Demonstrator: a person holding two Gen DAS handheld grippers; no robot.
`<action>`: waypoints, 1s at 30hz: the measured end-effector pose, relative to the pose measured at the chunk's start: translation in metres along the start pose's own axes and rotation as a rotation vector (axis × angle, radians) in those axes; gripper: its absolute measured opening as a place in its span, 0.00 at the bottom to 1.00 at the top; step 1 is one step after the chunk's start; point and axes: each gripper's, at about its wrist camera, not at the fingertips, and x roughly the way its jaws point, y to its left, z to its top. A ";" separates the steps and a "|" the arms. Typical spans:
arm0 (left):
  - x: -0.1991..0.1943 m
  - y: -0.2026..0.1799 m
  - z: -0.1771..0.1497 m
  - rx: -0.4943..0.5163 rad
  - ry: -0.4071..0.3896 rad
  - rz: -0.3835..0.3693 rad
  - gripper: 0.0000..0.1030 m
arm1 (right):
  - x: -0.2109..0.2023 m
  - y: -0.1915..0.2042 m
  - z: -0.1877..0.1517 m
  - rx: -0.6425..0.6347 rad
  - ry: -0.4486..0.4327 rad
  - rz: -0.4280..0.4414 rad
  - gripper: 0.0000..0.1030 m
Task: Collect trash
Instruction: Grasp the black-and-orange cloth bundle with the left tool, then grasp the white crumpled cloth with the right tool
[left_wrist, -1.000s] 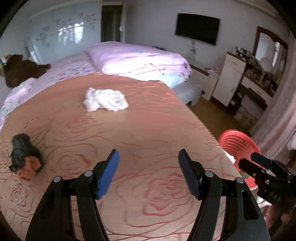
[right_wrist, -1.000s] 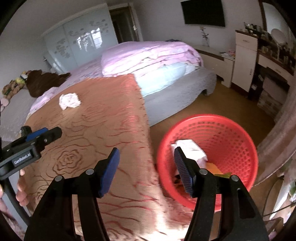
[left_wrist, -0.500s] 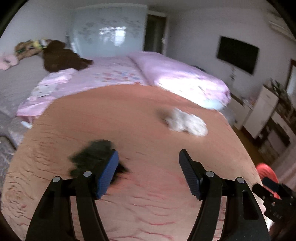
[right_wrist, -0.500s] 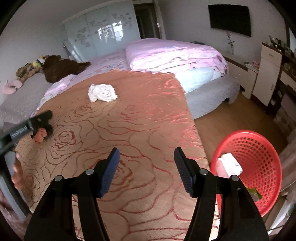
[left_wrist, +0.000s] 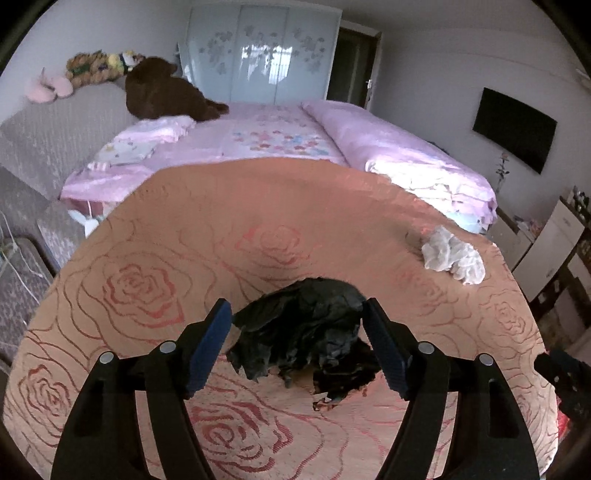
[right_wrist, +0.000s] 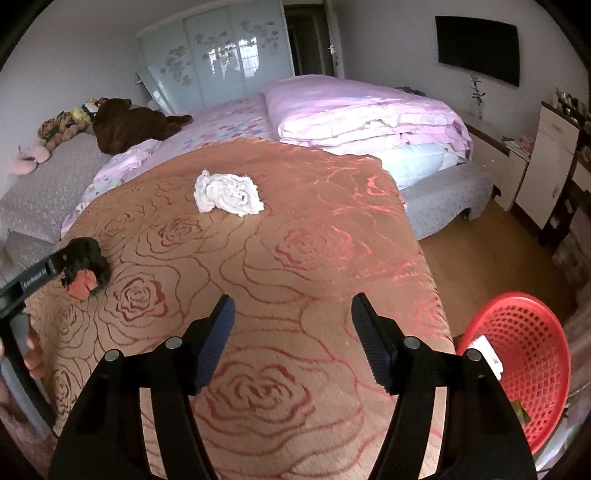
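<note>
While the left gripper (left_wrist: 297, 345) stands wide at lower centre of its view, a crumpled black wad (left_wrist: 303, 332) of thin crinkly film sits between its blue ribbed pads, not yet pinched; whether they touch it, I cannot tell. A rumpled white tissue (left_wrist: 452, 256) lies at right on the stiff rose-patterned brown bedspread (left_wrist: 184, 258). Both pieces remain to be collected.

From the right wrist, the right gripper (right_wrist: 293, 341) is spread wide and empty over the spread. At left the black wad shows an orange scrap (right_wrist: 82, 286) beneath it; the tissue is upper centre. At lower right a red plastic mesh basket (right_wrist: 532, 369) on the wooden floor already holds something white, so I judge the job partly done.
</note>
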 end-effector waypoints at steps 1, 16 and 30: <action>0.003 0.002 -0.001 -0.006 0.011 -0.002 0.68 | 0.003 0.003 0.003 -0.007 0.001 0.001 0.62; 0.018 0.000 -0.002 -0.023 0.076 -0.065 0.43 | 0.066 0.052 0.059 -0.107 0.002 0.003 0.62; 0.022 -0.004 -0.002 -0.030 0.083 -0.066 0.42 | 0.125 0.079 0.097 -0.211 0.031 -0.019 0.56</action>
